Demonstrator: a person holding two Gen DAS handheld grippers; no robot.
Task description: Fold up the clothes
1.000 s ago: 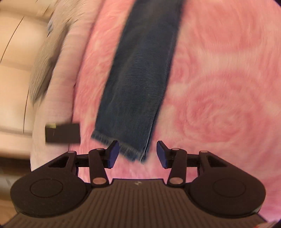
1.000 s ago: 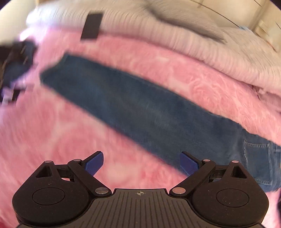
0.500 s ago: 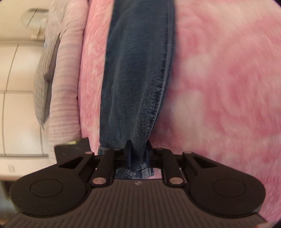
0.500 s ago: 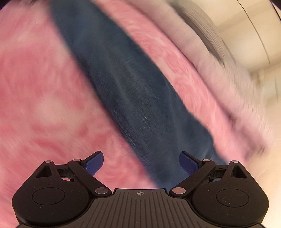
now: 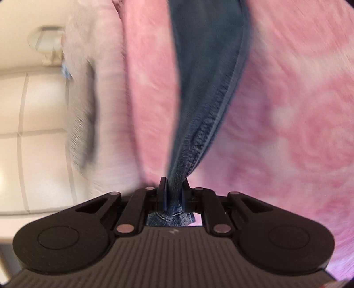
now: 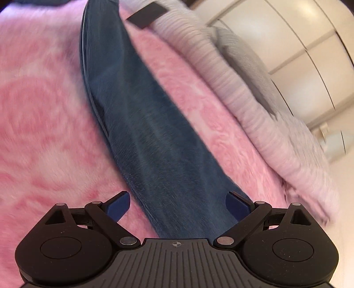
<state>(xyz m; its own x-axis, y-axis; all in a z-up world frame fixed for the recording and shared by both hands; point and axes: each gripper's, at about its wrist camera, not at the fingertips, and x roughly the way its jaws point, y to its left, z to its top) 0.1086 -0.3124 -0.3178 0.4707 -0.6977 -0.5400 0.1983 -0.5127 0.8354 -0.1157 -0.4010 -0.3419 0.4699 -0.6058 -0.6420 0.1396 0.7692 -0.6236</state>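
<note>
A pair of dark blue jeans (image 5: 205, 73) lies folded lengthwise on a pink fluffy blanket (image 5: 287, 110). My left gripper (image 5: 173, 195) is shut on the hem end of the jeans and has lifted it, so the cloth bunches between the fingers. In the right wrist view the jeans (image 6: 150, 133) run as a long strip from the top down between the fingers. My right gripper (image 6: 177, 206) is open and empty, its blue pads either side of the strip, just above it.
A pale ribbed blanket (image 6: 254, 106) and a grey one lie along the bed's edge beside the jeans. A small dark rectangular object (image 6: 147, 14) sits on the ribbed blanket. Cream cabinet doors (image 6: 309, 55) stand beyond the bed.
My left gripper closed on the jeans' hem and has lifted it, bunching the cloth. My right gripper swung along the jeans and now straddles the strip, still open.
</note>
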